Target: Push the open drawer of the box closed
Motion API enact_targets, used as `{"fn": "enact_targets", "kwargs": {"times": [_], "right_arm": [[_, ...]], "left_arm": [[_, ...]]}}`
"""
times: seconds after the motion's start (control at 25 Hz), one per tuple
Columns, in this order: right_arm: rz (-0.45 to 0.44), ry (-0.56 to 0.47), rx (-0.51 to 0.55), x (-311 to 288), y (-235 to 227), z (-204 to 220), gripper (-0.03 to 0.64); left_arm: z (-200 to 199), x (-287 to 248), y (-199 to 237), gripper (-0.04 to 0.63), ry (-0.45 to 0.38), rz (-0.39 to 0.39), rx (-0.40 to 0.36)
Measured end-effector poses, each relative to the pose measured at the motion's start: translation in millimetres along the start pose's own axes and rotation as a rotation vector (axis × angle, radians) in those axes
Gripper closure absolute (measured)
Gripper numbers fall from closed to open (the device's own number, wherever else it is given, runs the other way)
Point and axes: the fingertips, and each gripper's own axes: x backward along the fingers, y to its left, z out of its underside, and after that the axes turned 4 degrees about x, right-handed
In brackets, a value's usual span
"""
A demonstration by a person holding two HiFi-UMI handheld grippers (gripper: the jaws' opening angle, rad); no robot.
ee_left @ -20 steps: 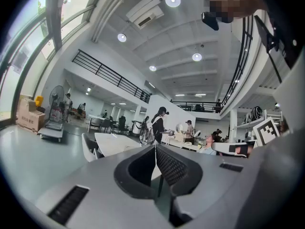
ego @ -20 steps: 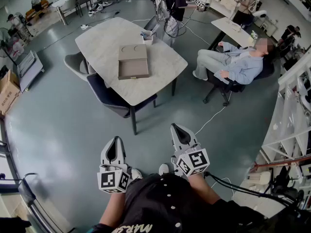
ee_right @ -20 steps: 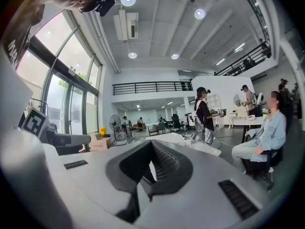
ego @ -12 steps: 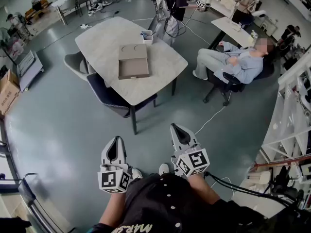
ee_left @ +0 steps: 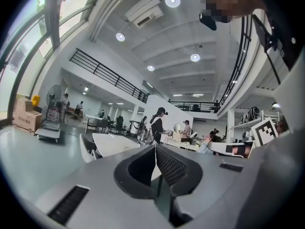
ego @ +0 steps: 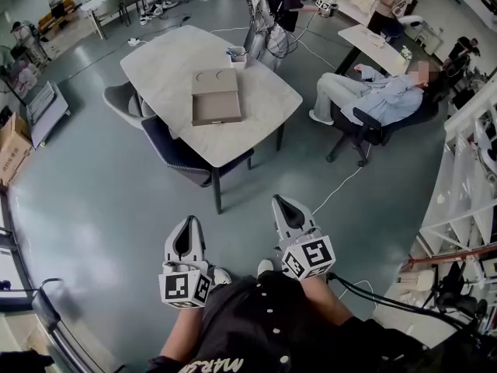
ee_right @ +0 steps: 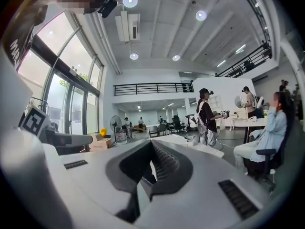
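Nearest us: left gripper (ego: 185,225), jaws pressed together, holding nothing. Beside it: right gripper (ego: 281,204), jaws likewise together, holding nothing. Well beyond, across the grey floor (ego: 93,200): pale table (ego: 163,57), with the flat brown box (ego: 215,97) near its middle.

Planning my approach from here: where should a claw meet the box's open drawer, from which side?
The drawer, at its front edge, from the table's near side: it appears to jut out of the box toward the person, so pushing away should close it.

tan box (ego: 215,97) on pale table (ego: 158,62), seated person (ego: 382,102)
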Motion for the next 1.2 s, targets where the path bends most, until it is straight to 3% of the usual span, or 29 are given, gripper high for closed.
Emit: {"fn": "enact_targets", "kwargs": {"times": [0.6, 0.88, 1.2], "right_arm": [[0.018, 0.045, -0.025, -19, 58, 23, 0.62], [0.005, 0.056, -0.034, -51, 47, 32, 0.62], [-0.015, 0.024, -0.039, -121, 1, 20, 0.62]], "left_arm": [[-1, 23, 53, 0.577, 0.043, 0.034, -0.015], [6, -5, 68, 0.577, 0.057, 0.022, -0.012], [-5, -77, 78, 0.577, 0.047, 0.005, -0.019]]}}
